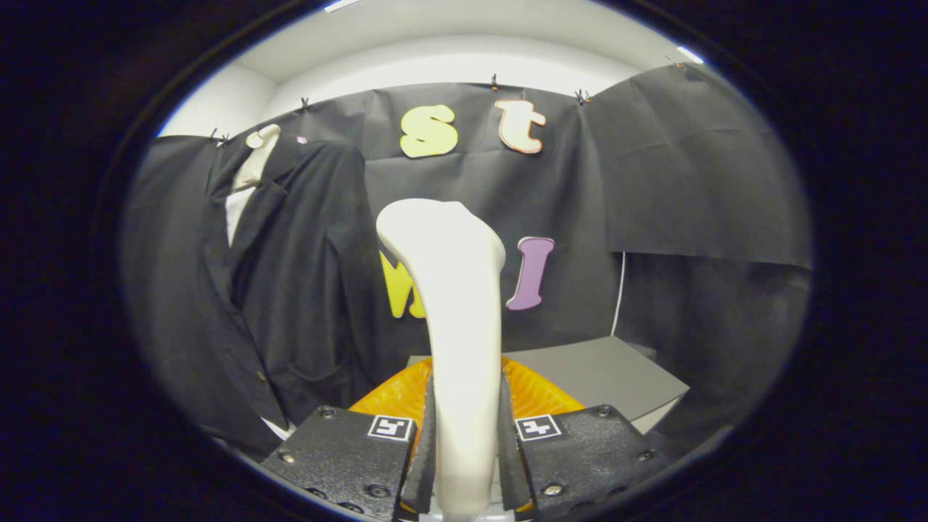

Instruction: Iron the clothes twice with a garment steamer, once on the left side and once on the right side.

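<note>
A cream-white garment steamer (455,319) stands upright between my fingers, its broad head rising well above them. My gripper (464,442) is shut on the steamer's handle, one finger pressing each side. A dark suit jacket (290,290) over a white shirt hangs on a pale hanger (261,138) to the left of the steamer, against the black cloth wall. The steamer head is apart from the jacket, to its right.
An orange ribbed dish (536,395) lies just behind the fingers under the steamer. A grey table (609,373) stretches beyond it to the right. A thin white cord (618,293) hangs down the black cloth wall behind the table.
</note>
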The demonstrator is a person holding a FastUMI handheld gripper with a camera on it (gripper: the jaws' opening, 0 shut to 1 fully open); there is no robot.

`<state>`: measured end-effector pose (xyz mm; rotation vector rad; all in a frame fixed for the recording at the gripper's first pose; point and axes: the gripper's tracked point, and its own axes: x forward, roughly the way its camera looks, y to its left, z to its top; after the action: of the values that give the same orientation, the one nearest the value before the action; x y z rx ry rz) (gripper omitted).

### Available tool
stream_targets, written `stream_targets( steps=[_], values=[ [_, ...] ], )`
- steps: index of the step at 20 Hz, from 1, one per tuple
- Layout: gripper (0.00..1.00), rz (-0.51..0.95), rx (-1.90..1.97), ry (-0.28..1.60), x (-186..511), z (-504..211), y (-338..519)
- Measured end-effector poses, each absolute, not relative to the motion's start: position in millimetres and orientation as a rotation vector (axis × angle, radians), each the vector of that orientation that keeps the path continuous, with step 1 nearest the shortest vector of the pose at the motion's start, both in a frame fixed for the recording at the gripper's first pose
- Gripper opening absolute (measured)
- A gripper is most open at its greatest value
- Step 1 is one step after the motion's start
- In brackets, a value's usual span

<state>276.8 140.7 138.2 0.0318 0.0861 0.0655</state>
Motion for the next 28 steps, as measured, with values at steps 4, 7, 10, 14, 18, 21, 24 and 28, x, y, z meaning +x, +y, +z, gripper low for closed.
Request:
stream_targets(
  steps=[4,7,10,14,18,21,24,28],
  values=[
    [0.38,0.107,0.046,0.048,267.7,173.5,189.3],
    [0.38,0.14,0.045,0.004,262.0,202.6,229.0],
    [0.38,0.164,0.037,-0.039,262.3,231.6,269.5],
    [0.38,0.174,0.03,-0.061,271.2,257.6,317.5],
    [0.38,0.157,0.023,-0.069,285.7,274.4,342.5],
    [0.38,0.147,0.006,-0.081,289.9,282.3,354.7],
    [0.38,0.152,-0.01,-0.066,295.0,276.2,367.1],
    [0.38,0.142,-0.026,-0.026,302.4,255.2,372.7]
  ],
)
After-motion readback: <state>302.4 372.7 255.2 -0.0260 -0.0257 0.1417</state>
